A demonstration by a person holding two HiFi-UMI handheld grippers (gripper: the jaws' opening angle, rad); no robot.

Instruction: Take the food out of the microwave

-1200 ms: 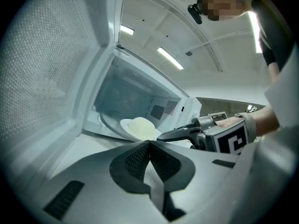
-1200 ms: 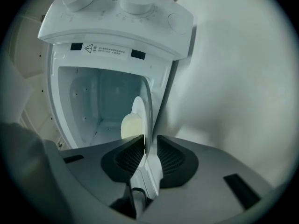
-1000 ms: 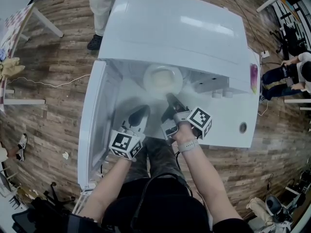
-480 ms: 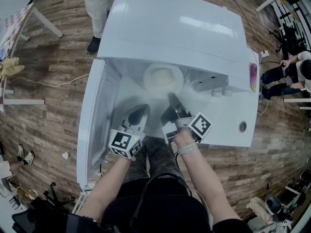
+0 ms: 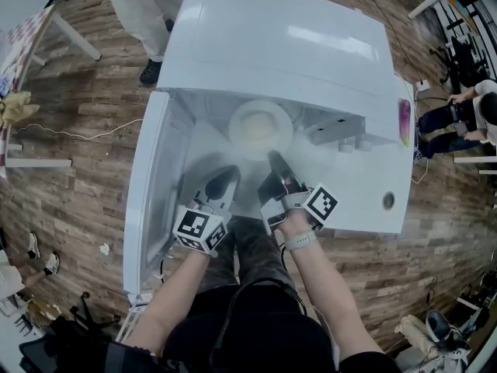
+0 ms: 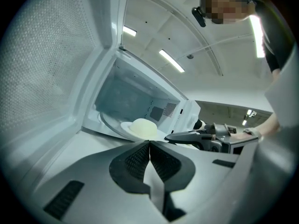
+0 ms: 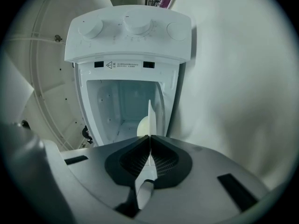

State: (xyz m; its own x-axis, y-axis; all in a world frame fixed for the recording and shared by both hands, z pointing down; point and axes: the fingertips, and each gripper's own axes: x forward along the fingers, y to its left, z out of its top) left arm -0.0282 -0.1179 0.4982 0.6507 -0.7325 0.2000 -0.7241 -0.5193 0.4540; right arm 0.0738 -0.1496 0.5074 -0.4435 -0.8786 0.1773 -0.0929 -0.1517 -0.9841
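The white microwave point(image 5: 272, 45) stands with its door point(image 5: 149, 200) swung open to the left. Inside lies a pale domed food point(image 5: 260, 127) on a white plate point(image 5: 235, 123). My right gripper point(image 5: 272, 155) reaches into the opening, and its jaws are closed on the plate's near rim. In the right gripper view the plate point(image 7: 150, 113) shows edge-on and runs straight into the right gripper point(image 7: 149, 136), with the food point(image 7: 142, 127) beside it. My left gripper point(image 5: 231, 171) is shut and empty at the opening's front. The left gripper view shows the left gripper point(image 6: 149, 142) short of the food point(image 6: 144, 127), with the right gripper point(image 6: 167, 136) to its right.
The control panel with its knobs point(image 7: 126, 24) sits beside the cavity. A person's legs point(image 5: 144, 10) stand behind the microwave at the upper left. Other people point(image 5: 474, 111) are at the right edge. Wooden floor point(image 5: 78, 115) surrounds the microwave.
My right gripper's marker cube has swung a little toward me while its tips stay at the plate. The person behind the microwave has stepped to the left. My left gripper has kept still.
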